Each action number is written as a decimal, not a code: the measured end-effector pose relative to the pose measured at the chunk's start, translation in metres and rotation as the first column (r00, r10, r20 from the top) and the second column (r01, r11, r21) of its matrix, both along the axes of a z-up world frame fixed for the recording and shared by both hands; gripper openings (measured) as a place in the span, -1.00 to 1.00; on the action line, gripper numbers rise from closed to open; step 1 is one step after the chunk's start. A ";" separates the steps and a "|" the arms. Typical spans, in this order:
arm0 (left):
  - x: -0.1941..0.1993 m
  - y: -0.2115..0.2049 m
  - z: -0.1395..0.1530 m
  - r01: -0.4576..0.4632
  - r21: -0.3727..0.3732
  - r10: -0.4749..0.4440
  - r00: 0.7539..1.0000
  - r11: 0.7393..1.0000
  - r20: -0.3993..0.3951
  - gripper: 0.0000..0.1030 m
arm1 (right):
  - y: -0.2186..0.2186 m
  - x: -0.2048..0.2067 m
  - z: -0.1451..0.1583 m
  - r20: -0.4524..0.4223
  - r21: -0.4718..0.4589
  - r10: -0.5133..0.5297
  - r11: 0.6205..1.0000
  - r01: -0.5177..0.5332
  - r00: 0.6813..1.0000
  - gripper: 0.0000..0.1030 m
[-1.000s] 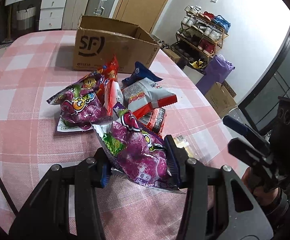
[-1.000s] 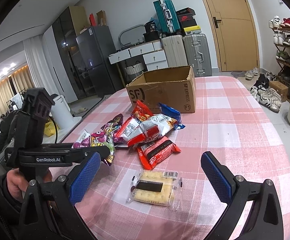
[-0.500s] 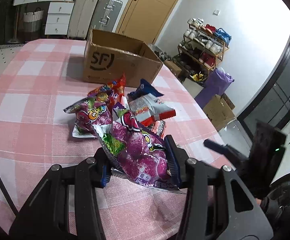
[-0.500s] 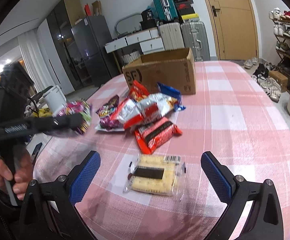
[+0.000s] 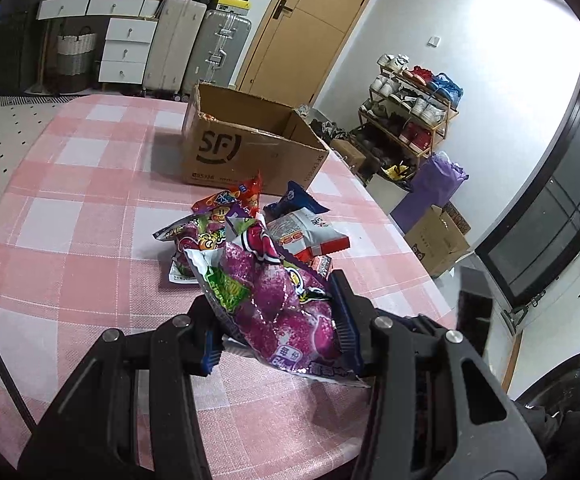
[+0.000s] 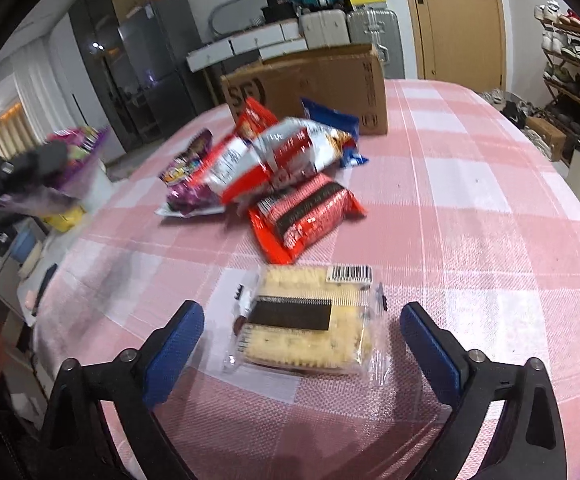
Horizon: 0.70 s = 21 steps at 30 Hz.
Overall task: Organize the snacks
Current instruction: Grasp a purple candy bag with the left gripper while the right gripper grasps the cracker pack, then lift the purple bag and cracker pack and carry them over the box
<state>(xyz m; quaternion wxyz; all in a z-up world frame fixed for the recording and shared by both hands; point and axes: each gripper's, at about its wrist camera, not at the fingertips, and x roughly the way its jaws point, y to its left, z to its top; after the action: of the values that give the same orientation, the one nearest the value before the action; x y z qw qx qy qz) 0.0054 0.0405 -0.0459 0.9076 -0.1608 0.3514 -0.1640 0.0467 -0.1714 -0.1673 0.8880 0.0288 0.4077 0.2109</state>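
My left gripper (image 5: 277, 328) is shut on a purple candy bag (image 5: 273, 300) and holds it above the pink checked table (image 5: 69, 240). Behind it lies a pile of snack bags (image 5: 265, 224), and further back stands an open SF cardboard box (image 5: 245, 148). My right gripper (image 6: 302, 340) is open, its blue pads either side of a clear pack of pale biscuits (image 6: 306, 320) lying on the table. A red biscuit pack (image 6: 310, 216) and the snack pile (image 6: 265, 156) lie beyond it, with the box (image 6: 310, 84) at the back. The left gripper with the purple bag (image 6: 65, 160) shows blurred at the far left.
The table's edge runs close on the left in the right wrist view (image 6: 53, 280). Suitcases (image 5: 193, 52), white drawers (image 5: 125, 48), a wooden door (image 5: 314, 28) and a shoe rack (image 5: 410, 112) stand around the room.
The left gripper has lifted and drawn back with the purple bag in it. The right gripper has come down and forward, so the biscuit pack now lies between its open fingers.
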 end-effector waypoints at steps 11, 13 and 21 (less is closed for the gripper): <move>-0.008 0.007 0.002 -0.007 -0.012 0.007 1.000 1.000 -0.016 -0.16 | 0.024 -0.006 -0.004 0.048 -0.167 0.056 0.985 -0.047 0.997 0.24; -0.008 0.007 0.002 -0.008 -0.010 0.007 1.000 1.000 -0.018 -0.16 | 0.020 -0.004 -0.004 0.042 -0.144 0.055 0.988 -0.049 0.998 0.24; -0.007 0.006 0.002 -0.013 -0.001 0.013 1.000 1.000 -0.024 -0.16 | 0.013 -0.005 0.003 0.050 -0.104 0.055 0.993 -0.050 0.997 0.23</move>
<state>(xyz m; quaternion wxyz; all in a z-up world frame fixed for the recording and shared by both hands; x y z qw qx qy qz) -0.0018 0.0462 -0.0435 0.9043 -0.1654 0.3611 -0.1564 0.0416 -0.1581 -0.1640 0.8928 -0.0331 0.3951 0.2137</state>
